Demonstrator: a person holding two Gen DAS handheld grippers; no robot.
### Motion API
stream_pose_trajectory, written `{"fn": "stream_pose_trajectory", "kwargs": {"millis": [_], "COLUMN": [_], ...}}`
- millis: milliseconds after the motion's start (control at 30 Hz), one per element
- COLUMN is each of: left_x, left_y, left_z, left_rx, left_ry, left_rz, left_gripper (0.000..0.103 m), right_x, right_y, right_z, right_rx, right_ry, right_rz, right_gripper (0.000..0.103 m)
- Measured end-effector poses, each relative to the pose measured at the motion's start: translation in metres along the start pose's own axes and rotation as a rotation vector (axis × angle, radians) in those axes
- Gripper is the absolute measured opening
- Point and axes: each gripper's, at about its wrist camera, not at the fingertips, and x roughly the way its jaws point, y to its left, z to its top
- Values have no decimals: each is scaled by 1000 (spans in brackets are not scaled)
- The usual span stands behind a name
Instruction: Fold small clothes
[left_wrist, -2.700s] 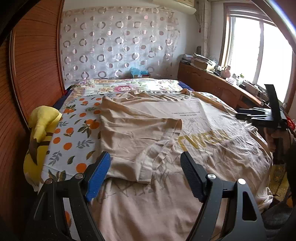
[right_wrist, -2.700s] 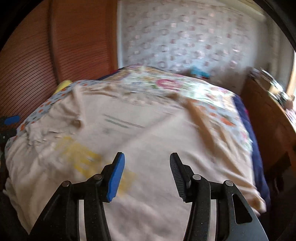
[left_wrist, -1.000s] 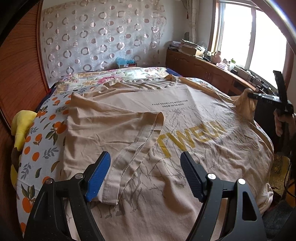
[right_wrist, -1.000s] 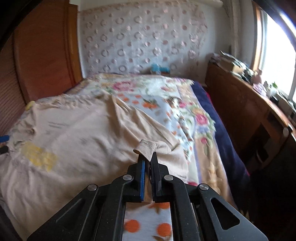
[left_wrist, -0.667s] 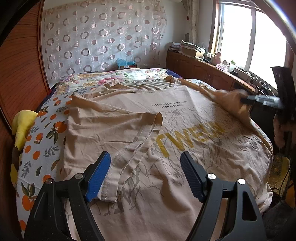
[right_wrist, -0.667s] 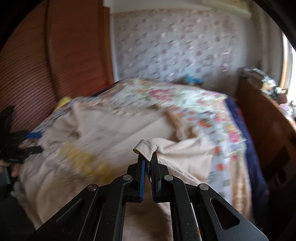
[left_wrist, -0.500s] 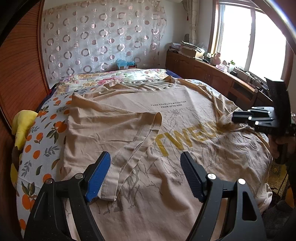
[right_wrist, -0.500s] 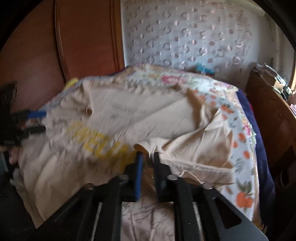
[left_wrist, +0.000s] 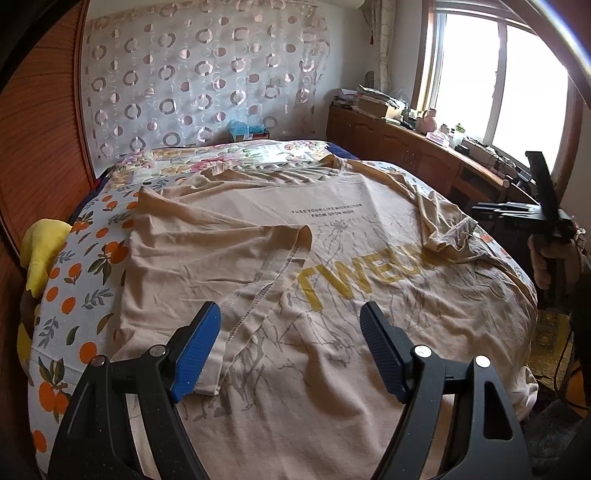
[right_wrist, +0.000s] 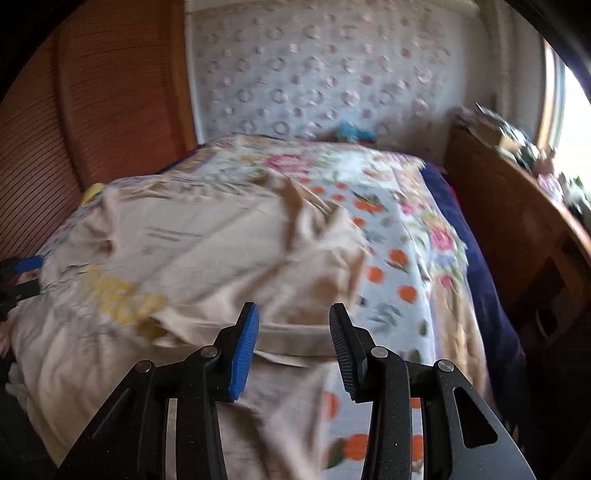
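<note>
Beige printed cotton T-shirt (left_wrist: 332, 236) spread on floral-sheeted bed (left_wrist: 74, 280); right gripper (right_wrist: 293, 328) just released folded-in sleeve (right_wrist: 317, 251), jaws now wide, empty; left gripper (left_wrist: 290, 332) wide, empty; both sleeves in, body fold next

this is a bedroom in a home: a bed (left_wrist: 70, 295) with a fruit-and-flower printed sheet fills the room, set against a tall wooden headboard (left_wrist: 40, 147). a sheer curtain with ring patterns (left_wrist: 207, 81) hangs behind it, and a low wooden cabinet (left_wrist: 399, 147) under a bright window (left_wrist: 498, 77) is cluttered with books and small household things.
</note>
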Motion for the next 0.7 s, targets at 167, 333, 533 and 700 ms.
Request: {"fn": "stream_pose_trajectory", "kwargs": {"millis": [167, 333, 533, 700], "left_x": [3, 4, 4, 6], "left_y": [-4, -4, -4, 0], "left_z": [-1, -1, -2, -4], "left_rx": [6, 5, 3, -7], "left_ry": [5, 7, 7, 5], "left_rz": [-5, -4, -3, -5], "left_gripper": [78, 78, 78, 78], "right_x": [26, 26, 14, 22], "right_y": [-11, -7, 5, 34], "right_z": [-9, -4, 19, 51], "right_rx": [60, 41, -52, -113], "right_ry": [62, 38, -16, -48], "right_rz": [-3, 47, 102, 166], "right_gripper": [41, 8, 2, 2]}}
